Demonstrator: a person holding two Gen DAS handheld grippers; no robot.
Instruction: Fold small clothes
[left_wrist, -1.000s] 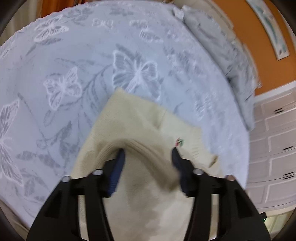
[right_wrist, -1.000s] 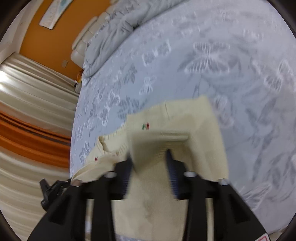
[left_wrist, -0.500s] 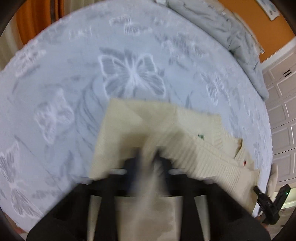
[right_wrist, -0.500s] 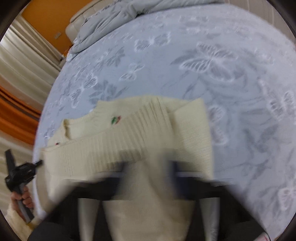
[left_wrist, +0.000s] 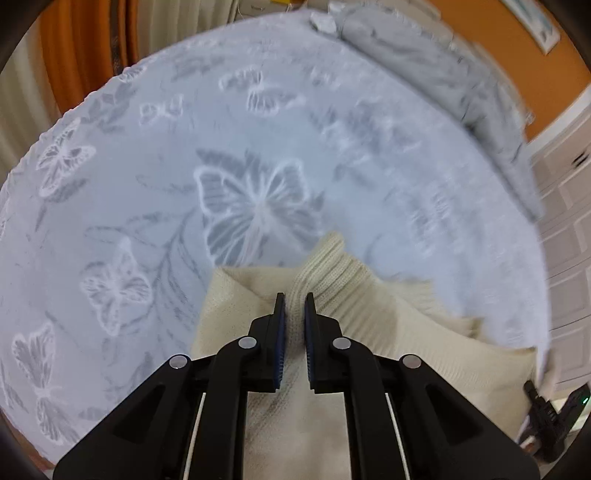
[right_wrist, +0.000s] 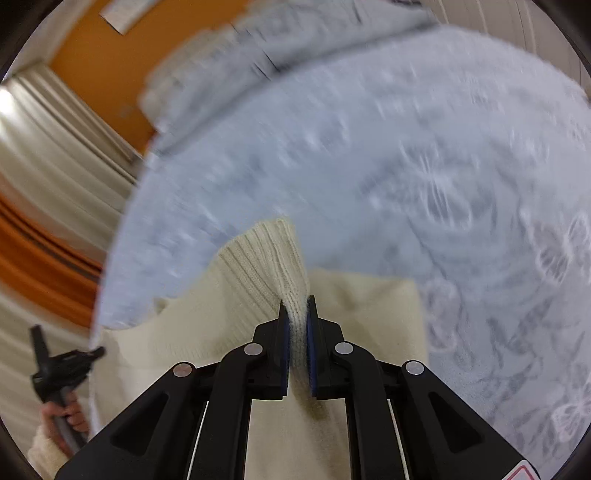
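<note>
A small cream knit sweater (left_wrist: 373, 314) lies on a pale blue bedspread with butterfly patterns (left_wrist: 184, 177). My left gripper (left_wrist: 293, 306) is shut on a ribbed edge of the sweater, which sticks up past the fingertips. In the right wrist view my right gripper (right_wrist: 295, 310) is shut on another ribbed part of the same sweater (right_wrist: 258, 273), lifted a little above the bedspread (right_wrist: 406, 166). The rest of the sweater hangs below and beside both grippers.
A grey duvet (left_wrist: 443, 74) is bunched at the far end of the bed before an orange wall. White cabinet drawers (left_wrist: 565, 229) stand at the right. Curtains (right_wrist: 55, 147) hang left. The left gripper's handle and the hand holding it (right_wrist: 59, 373) show at lower left.
Both grippers have closed on the sweater's ribbed edge; a second ago their jaws stood apart around the fabric. The views have swung and the edge is lifted.
</note>
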